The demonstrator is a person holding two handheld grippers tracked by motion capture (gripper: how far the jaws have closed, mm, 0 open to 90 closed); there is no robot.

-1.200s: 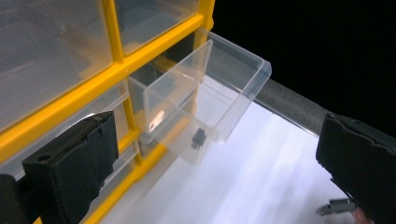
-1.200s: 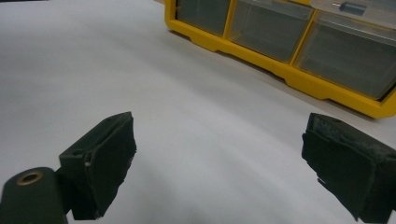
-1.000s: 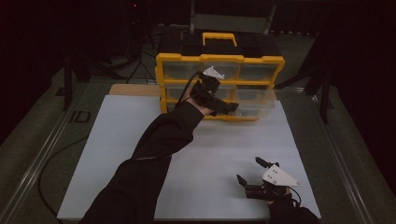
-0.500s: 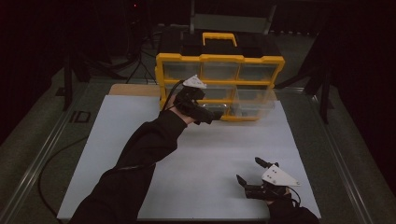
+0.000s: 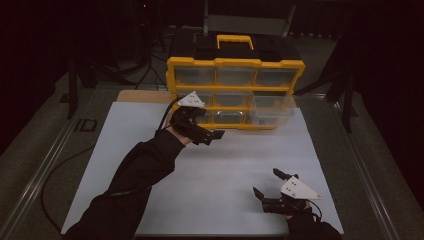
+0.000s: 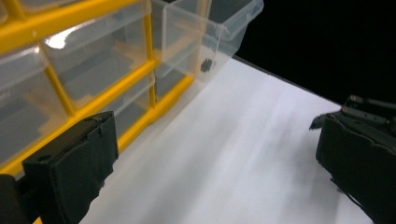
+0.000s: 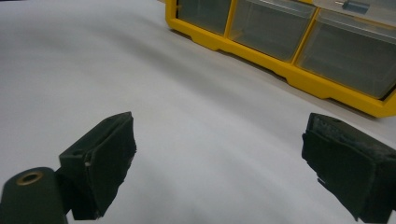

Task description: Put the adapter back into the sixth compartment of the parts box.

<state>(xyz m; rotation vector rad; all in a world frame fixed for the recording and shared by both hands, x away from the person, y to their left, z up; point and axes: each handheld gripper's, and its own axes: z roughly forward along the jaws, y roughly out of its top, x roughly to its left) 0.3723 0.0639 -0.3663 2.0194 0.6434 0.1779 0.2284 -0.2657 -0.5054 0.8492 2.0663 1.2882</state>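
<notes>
Both wide open, left gripper [image 5: 212,136] has drawn back from the pulled-out drawer [image 5: 272,107]; right gripper [image 5: 267,186] unmoved.

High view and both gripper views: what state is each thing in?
Organizer cabinet: upright at the mat's far edge.
Right-hand drawer: pulled out, a small dark piece inside.
Other drawers: pushed in.
Left gripper: jaws open, holding nothing, near the cabinet.
Right gripper: jaws open, holding nothing, low over the mat.

The left gripper [image 5: 212,135] is pulled back from the open clear drawer [image 5: 272,107] of the yellow organizer [image 5: 235,62], now over the white mat [image 5: 220,170], jaws apart.
</notes>
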